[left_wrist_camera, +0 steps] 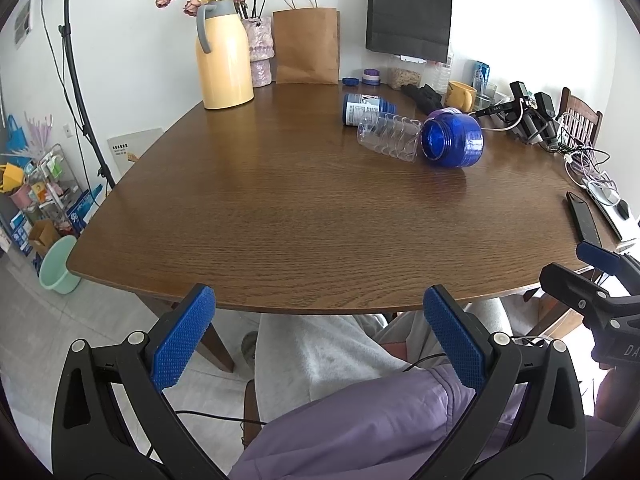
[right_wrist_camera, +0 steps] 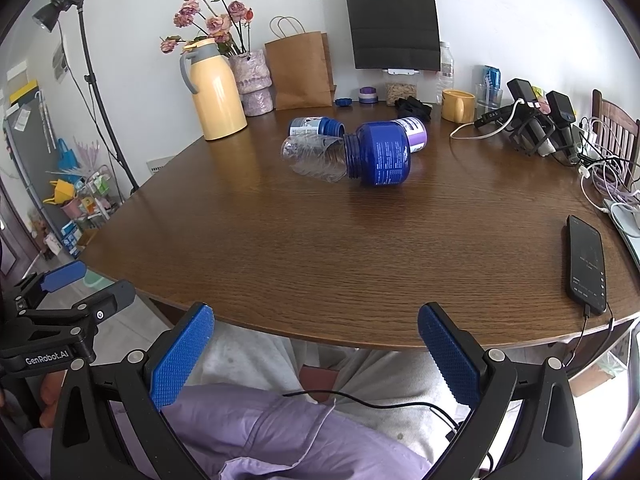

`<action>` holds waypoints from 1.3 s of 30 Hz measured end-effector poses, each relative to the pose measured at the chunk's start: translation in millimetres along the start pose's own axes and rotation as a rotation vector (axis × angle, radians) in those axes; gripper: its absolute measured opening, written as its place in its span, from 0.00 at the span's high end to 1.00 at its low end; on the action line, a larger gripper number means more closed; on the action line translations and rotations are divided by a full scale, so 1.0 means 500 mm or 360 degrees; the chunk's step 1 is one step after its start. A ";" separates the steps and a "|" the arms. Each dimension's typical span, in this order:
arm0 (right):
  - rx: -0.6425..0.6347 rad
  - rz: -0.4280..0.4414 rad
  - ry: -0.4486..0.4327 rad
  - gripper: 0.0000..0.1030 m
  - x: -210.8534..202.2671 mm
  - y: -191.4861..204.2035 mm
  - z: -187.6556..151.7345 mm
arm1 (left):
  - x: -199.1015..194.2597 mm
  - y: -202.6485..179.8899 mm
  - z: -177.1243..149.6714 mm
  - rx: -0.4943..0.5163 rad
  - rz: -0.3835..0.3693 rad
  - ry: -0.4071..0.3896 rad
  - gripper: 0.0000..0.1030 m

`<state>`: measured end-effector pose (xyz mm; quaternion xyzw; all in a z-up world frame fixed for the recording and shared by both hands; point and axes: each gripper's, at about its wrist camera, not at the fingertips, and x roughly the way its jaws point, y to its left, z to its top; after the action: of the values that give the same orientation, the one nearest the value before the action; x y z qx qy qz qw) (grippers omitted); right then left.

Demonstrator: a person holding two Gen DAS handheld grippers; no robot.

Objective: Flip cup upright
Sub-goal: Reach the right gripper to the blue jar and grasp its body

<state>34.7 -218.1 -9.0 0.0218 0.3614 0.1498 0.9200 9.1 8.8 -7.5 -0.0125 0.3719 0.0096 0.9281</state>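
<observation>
Hovering off the near edge of the brown wooden table (left_wrist_camera: 280, 208), jaws spread wide, gripping nothing: left gripper (left_wrist_camera: 319, 308), right gripper (right_wrist_camera: 317, 320). Lying sideways well ahead, towards the far right corner, probably nearer the right: clear ribbed plastic cup (left_wrist_camera: 390, 136), long axis running left-right, one end meeting the tipped blue plastic jar (left_wrist_camera: 454, 138).

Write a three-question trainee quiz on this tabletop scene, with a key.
1. True or false: the big blue jar stands upright.
2. The clear plastic bottle is: A) upright B) on its side C) held in a gripper.
3. What does the left gripper hold?

Key
1. False: it lies on its side on the wooden table, mouth toward the clear bottle.
2. B.
3. Nothing: it is open and short of the table edge, as is the right gripper.
</observation>
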 end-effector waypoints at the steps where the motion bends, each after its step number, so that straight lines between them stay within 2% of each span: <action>1: -0.0005 0.0001 -0.0002 0.00 0.001 0.000 0.001 | 0.002 0.000 0.003 0.0005 0.0000 0.0005 0.00; 6: -0.0100 -0.0035 -0.0075 0.00 0.034 -0.021 0.049 | 0.024 -0.017 0.071 0.0051 -0.0011 -0.0083 0.00; 9: -0.0049 -0.0024 -0.0143 0.00 0.077 -0.069 0.112 | 0.051 -0.019 0.124 0.0024 -0.0010 -0.0186 0.00; 14: -0.0056 0.0063 -0.0265 0.00 0.152 -0.126 0.179 | 0.134 -0.011 0.192 -0.0055 -0.0122 -0.0122 0.00; 16: -0.0099 0.0049 -0.0243 0.00 0.180 -0.135 0.206 | 0.165 -0.009 0.211 -0.0098 -0.0145 -0.0106 0.00; 19: -0.0071 0.0028 -0.0199 0.00 0.227 -0.156 0.260 | 0.204 -0.014 0.232 -0.0143 -0.0106 -0.0180 0.00; 20: -0.0030 0.0061 -0.0194 0.00 0.239 -0.166 0.274 | 0.214 -0.018 0.238 -0.0132 -0.0102 -0.0188 0.00; 22: 0.0078 0.0139 -0.0180 0.00 0.267 -0.188 0.303 | 0.239 -0.036 0.255 -0.0063 -0.0167 -0.0173 0.00; 23: 0.0105 0.0132 -0.0158 0.01 0.279 -0.195 0.310 | 0.249 -0.045 0.259 -0.0028 -0.0172 -0.0148 0.00; 24: 0.0126 0.0105 -0.0125 0.03 0.295 -0.199 0.318 | 0.258 -0.055 0.264 0.0007 -0.0172 -0.0121 0.00; 26: 0.0152 0.0080 -0.0085 0.33 0.325 -0.208 0.329 | 0.278 -0.077 0.270 0.0063 -0.0208 -0.0099 0.00; 28: 0.0207 0.0169 -0.0031 0.34 0.352 -0.220 0.329 | 0.291 -0.094 0.270 0.0092 -0.0239 -0.0106 0.00; 34: 0.0285 0.0310 -0.0053 0.37 0.344 -0.237 0.305 | 0.315 -0.149 0.254 0.0188 -0.0345 -0.0061 0.00; 35: 0.0290 0.0325 -0.0051 0.41 0.341 -0.237 0.303 | 0.313 -0.157 0.248 0.0206 -0.0354 -0.0054 0.00; 36: 0.0296 0.0368 -0.0059 0.54 0.333 -0.239 0.295 | 0.312 -0.166 0.243 0.0229 -0.0357 -0.0046 0.00; 37: 0.0330 0.0491 -0.0086 0.68 0.319 -0.244 0.288 | 0.309 -0.176 0.235 0.0253 -0.0368 -0.0040 0.00; 38: 0.0353 0.0521 -0.0072 0.69 0.315 -0.246 0.284 | 0.306 -0.185 0.225 0.0275 -0.0393 -0.0035 0.00; 39: 0.0355 0.0490 -0.0071 0.69 0.308 -0.243 0.275 | 0.301 -0.192 0.212 0.0300 -0.0415 -0.0032 0.00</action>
<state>265.3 -279.6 -27.0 0.1820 0.3477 0.2473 0.8859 193.5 -82.9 -33.4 0.0266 0.3572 -0.1459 0.9222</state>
